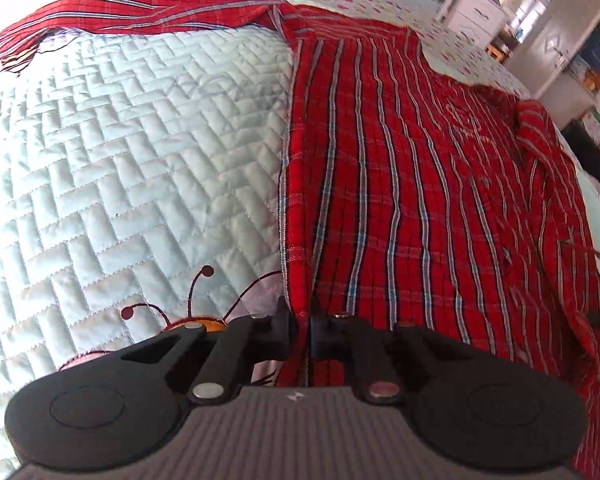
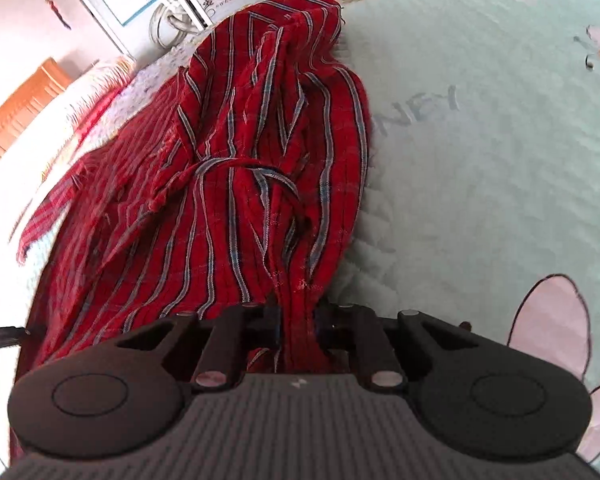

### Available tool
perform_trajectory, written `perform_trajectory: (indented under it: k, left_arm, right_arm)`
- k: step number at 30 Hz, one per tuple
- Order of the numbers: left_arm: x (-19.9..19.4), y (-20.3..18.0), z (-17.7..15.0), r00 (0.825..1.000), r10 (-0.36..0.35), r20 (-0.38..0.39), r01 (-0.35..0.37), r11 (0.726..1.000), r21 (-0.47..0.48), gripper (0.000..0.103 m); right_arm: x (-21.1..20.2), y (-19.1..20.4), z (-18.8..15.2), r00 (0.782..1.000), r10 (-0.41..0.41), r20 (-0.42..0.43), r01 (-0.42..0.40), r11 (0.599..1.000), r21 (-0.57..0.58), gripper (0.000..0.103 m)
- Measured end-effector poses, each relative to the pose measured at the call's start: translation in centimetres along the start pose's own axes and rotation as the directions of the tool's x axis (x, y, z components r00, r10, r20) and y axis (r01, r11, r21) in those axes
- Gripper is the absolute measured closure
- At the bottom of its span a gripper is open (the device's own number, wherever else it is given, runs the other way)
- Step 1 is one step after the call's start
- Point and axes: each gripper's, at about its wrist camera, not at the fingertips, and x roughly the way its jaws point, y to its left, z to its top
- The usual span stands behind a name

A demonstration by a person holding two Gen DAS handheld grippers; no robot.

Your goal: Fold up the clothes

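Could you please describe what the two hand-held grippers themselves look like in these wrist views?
The left hand-held gripper and the right hand-held gripper look alike: matte black fingers on linkage bars with round silver pins, two broad rounded black lobes bearing circular outlines, and a grey ribbed body with a small white mark. No cables or sleeves show.

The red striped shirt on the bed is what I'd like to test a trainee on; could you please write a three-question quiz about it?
1. True or false: the left gripper is shut on the shirt.
2. What does the shirt lie on? A) wooden floor B) quilt C) chair
3. In the right wrist view, what sits between the fingers of the right gripper?

Key:
1. True; its fingers pinch the shirt's edge.
2. B, a pale quilt with cartoon print.
3. A bunched fold of the shirt.
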Motion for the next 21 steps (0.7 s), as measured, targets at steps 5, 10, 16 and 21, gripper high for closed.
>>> perform_trajectory:
  k: [5, 10, 16, 21]
  left_arm:
    - [-2.4, -0.1, -0.7, 0.992, 0.095, 0.089, -0.088, 0.993, -0.076, 0.076]
    - [-5.3, -2.2, -1.6, 0.976, 0.153, 0.153, -0.148, 0.988, -0.046, 0.071]
    - [-4.9, -6.1, -2.6, 0.990, 0.086, 0.110, -0.086, 0.996, -0.007, 0.069]
    - [-3.0, -9.2, -2.9, 0.996, 0.049, 0.071, -0.049, 0.999, -0.003, 0.068]
  right_arm:
    - [-1.5, -2.1, -0.3, 0.997, 0.070, 0.034, -0.073, 0.992, 0.099, 0.075]
    - [-4.0, -5.5, -1.3, 0.981, 0.149, 0.127, -0.180, 0.940, 0.288, 0.060]
    - [-5.1, -10.0, -2.3, 0.962, 0.156, 0.225, -0.252, 0.823, 0.508, 0.059]
    - [-2.9, -8.6, -1.6, 0.960, 0.260, 0.107, -0.281, 0.861, 0.425, 0.084]
